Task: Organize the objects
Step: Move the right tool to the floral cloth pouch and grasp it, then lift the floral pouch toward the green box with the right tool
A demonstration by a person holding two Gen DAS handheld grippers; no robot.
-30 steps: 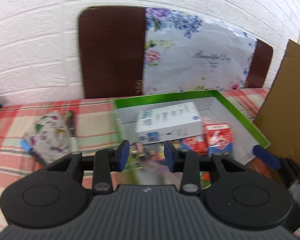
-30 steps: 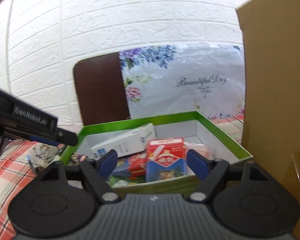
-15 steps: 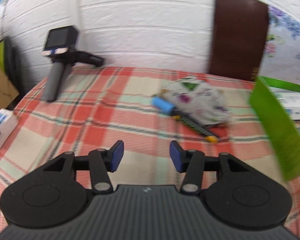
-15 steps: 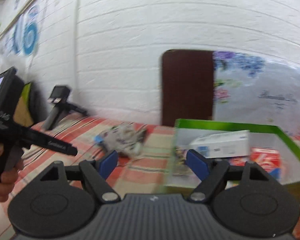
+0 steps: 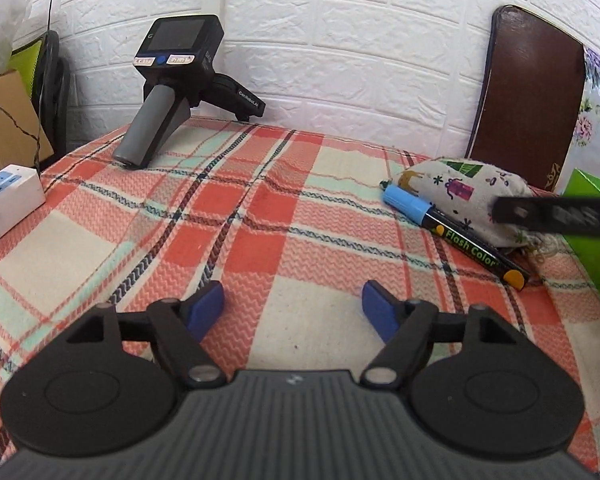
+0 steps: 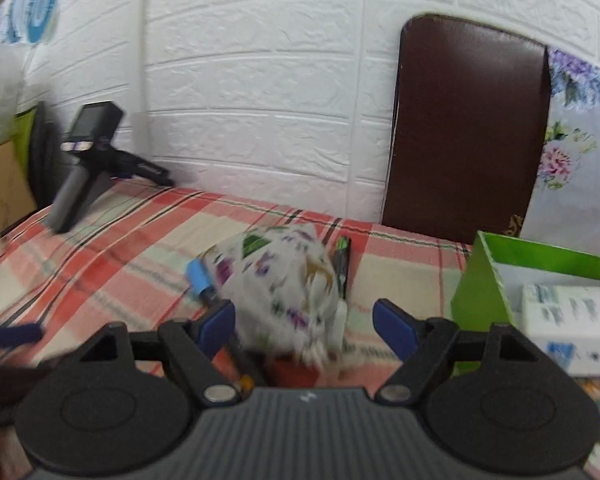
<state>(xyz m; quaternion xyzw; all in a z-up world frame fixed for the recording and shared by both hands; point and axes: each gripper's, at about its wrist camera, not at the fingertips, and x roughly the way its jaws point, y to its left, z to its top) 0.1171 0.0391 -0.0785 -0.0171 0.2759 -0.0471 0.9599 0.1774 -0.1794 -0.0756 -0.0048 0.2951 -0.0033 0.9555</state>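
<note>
The right gripper (image 6: pixel 304 328), jaws spread and empty, is lining up on the printed pouch (image 6: pixel 278 284), which is lying left of the green box (image 6: pixel 480 300). The left gripper (image 5: pixel 292 308) is opening over bare surface. Next: straddling and pinching the pouch.

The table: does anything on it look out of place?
Yes. A printed pouch and a blue-capped marker lie loose on the plaid cloth, outside the green box that already holds other items. A second pen lies beside the pouch.

Plaid-clothed table (image 5: pixel 284 216): printed pouch (image 5: pixel 466 194), marker (image 5: pixel 456 234), green box (image 6: pixel 484 284), spare handheld device (image 5: pixel 168 92).
</note>
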